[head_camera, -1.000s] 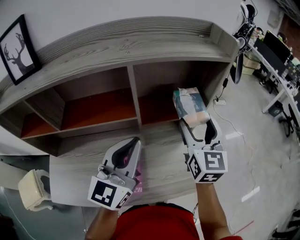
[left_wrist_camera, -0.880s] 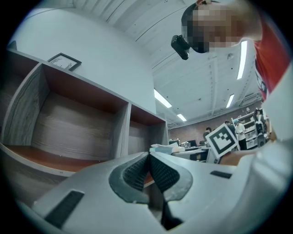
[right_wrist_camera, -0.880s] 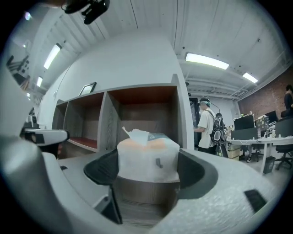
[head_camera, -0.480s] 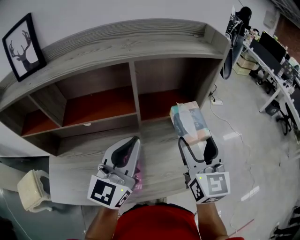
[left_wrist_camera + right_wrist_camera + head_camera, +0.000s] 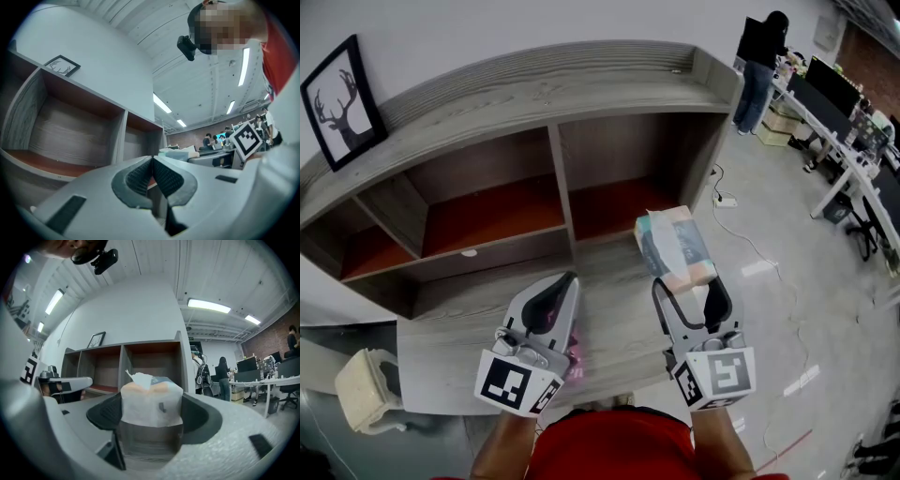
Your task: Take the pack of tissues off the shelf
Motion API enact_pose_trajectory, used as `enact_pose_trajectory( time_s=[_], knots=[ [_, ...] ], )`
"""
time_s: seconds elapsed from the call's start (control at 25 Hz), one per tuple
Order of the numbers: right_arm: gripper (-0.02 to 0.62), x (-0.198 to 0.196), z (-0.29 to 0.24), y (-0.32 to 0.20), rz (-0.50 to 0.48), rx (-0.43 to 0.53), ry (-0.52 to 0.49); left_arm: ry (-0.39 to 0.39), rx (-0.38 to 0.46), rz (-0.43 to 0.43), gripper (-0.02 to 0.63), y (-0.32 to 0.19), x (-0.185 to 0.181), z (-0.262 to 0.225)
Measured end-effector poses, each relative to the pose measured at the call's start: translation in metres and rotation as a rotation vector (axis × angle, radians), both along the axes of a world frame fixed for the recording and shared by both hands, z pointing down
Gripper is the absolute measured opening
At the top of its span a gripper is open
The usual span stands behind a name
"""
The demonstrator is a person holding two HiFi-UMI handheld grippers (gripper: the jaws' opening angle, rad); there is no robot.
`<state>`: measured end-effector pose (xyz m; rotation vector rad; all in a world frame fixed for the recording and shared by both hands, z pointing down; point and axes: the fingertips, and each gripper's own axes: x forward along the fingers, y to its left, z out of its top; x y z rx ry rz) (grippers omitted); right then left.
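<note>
between right gripper [image 5: 690, 293] pads: tissue pack [image 5: 674, 247]

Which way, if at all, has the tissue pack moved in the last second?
Yes. The pack of tissues, held in the right hand-held gripper, has come out of the shelf's right compartment, toward the person.

Place: open-plan office
Desks: a row of white desks [image 5: 848, 161] carrying monitors [image 5: 831, 84]
People: one person [image 5: 759, 66] stands by them
Ceiling: long strip lights [image 5: 208, 305]
Wall: framed deer picture [image 5: 337, 101]
</note>
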<state>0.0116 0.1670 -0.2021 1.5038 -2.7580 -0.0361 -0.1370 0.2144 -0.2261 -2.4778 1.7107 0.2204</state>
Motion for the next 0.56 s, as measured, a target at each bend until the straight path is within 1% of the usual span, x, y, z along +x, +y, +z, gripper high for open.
enact_pose_trajectory(
  time_s=[0.56],
  knots=[
    [0.364, 0.0011, 0.0042, -0.0016, 0.015, -0.011, 0.007, 0.010, 0.005, -0.001, 0.009, 0.0015, -0.0022, -0.0008]
  ],
)
